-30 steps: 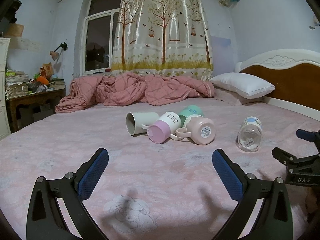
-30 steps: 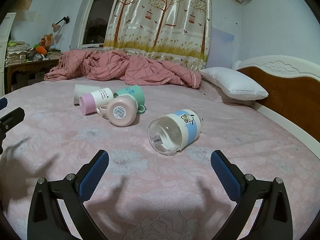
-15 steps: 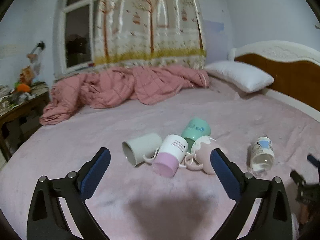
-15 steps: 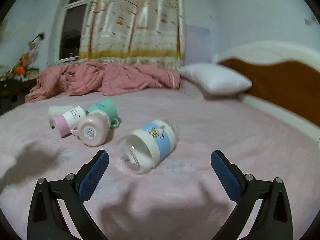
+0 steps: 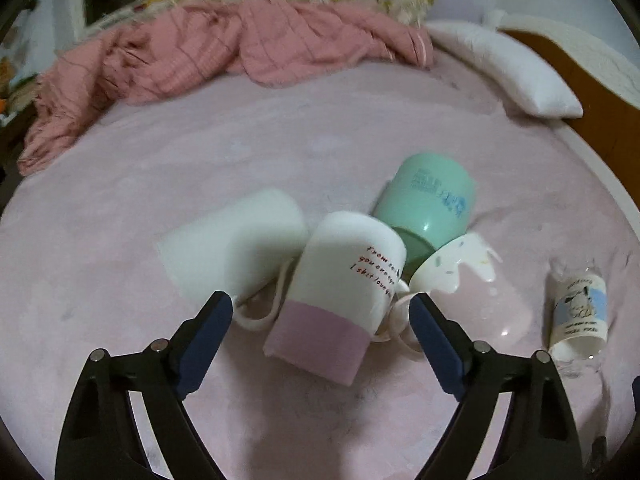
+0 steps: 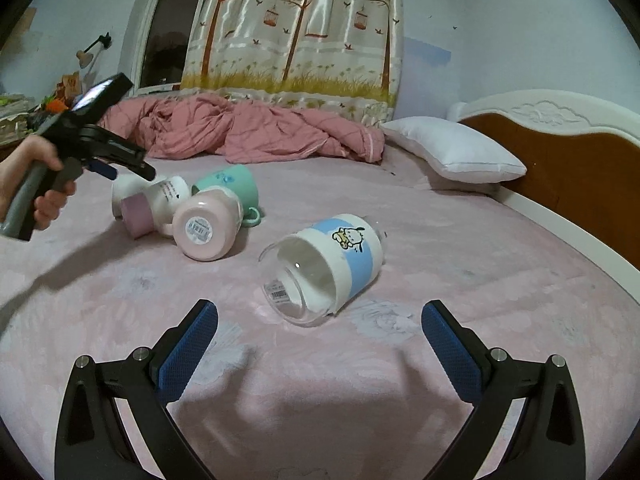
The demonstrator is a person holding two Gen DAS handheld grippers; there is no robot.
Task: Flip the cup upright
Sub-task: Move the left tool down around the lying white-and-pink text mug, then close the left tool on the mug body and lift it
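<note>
1. Five cups lie on their sides on my pink bed sheet.
2. My left gripper is spread wide above the pink-and-white mug, not touching it.
3. White mug, green cup and pink mug crowd against it.
4. My right gripper is spread wide, facing the glass cup, which lies apart from the cluster.

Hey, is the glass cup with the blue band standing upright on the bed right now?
No, the glass cup lies on its side on the bed, its open mouth facing the right gripper.
</note>
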